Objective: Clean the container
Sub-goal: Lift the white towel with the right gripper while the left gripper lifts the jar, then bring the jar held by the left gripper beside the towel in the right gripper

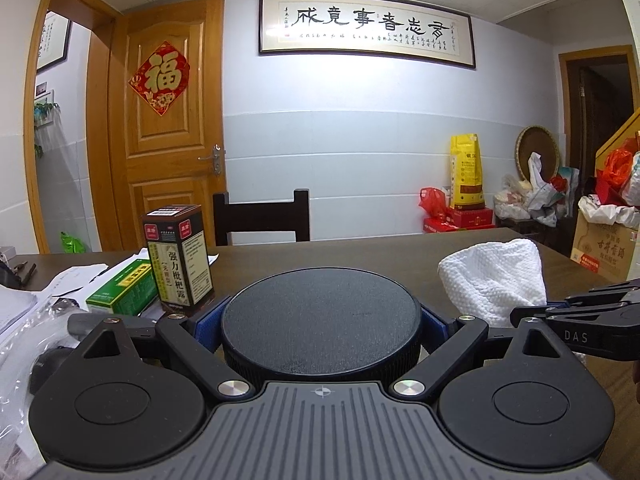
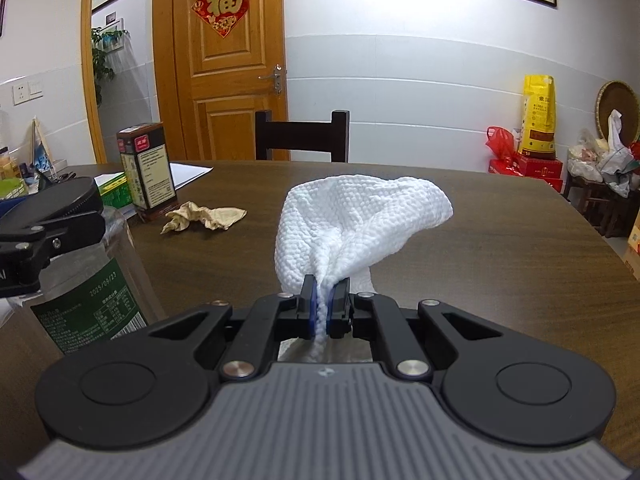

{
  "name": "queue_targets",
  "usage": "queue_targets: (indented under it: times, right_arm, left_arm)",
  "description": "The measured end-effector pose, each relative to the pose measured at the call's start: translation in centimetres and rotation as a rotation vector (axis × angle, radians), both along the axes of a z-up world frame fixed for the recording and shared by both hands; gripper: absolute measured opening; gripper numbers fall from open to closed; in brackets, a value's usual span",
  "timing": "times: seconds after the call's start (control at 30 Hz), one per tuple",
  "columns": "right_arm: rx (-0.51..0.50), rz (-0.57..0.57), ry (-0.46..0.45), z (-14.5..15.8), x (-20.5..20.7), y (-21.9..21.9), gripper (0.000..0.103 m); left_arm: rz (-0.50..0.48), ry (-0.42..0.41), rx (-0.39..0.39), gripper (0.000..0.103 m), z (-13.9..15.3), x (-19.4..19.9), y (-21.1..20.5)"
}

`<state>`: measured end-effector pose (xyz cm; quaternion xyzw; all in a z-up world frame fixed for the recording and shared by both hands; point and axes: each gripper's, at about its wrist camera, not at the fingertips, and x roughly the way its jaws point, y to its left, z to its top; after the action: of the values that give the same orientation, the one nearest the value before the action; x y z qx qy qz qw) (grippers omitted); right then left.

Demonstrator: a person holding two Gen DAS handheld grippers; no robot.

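Here, largest to smallest:
Table: a dark brown wooden tabletop [image 2: 460,216] spans both views, with a dark wooden chair [image 2: 302,136] at its far edge.
Container: a clear plastic jar with a green label [image 2: 86,300] and a round black textured lid [image 1: 320,320] stands at the table's near left side.
Left gripper [image 1: 320,326]: its blue pads [image 1: 206,326] are clamped on either side of the lid, grasping the jar at the top.
Cloth: a white dimpled paper towel [image 2: 360,220] fans up and forward above the table.
Right gripper [image 2: 325,306]: clenched on the towel's gathered neck, just to the right of the jar.
Box: a tall dark carton [image 2: 146,170] stands upright beyond the jar.
Scrap: a crumpled beige paper [image 2: 204,216] lies just beside that carton.
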<state>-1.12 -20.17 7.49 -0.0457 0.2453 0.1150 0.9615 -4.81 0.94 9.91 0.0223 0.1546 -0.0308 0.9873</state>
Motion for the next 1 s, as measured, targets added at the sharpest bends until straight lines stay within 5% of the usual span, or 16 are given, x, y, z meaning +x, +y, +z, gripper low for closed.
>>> queue_targets:
  times: [0.53,0.7,1.0]
  right_arm:
    - [0.103,0.27,-0.062,4.2,-9.5,2.2,0.009]
    - [0.09,0.364,-0.002,2.8,-9.7,3.4,0.009]
    - [-0.008,0.369,0.127,-0.9,-8.0,3.8,0.009]
  left_arm:
    - [-0.083,-0.005,0.024,0.095,0.8,-5.8,0.7]
    - [-0.141,-0.001,0.02,0.095,0.3,-6.7,1.0]
    - [-0.184,-0.006,-0.009,0.095,-0.1,-6.9,2.1]
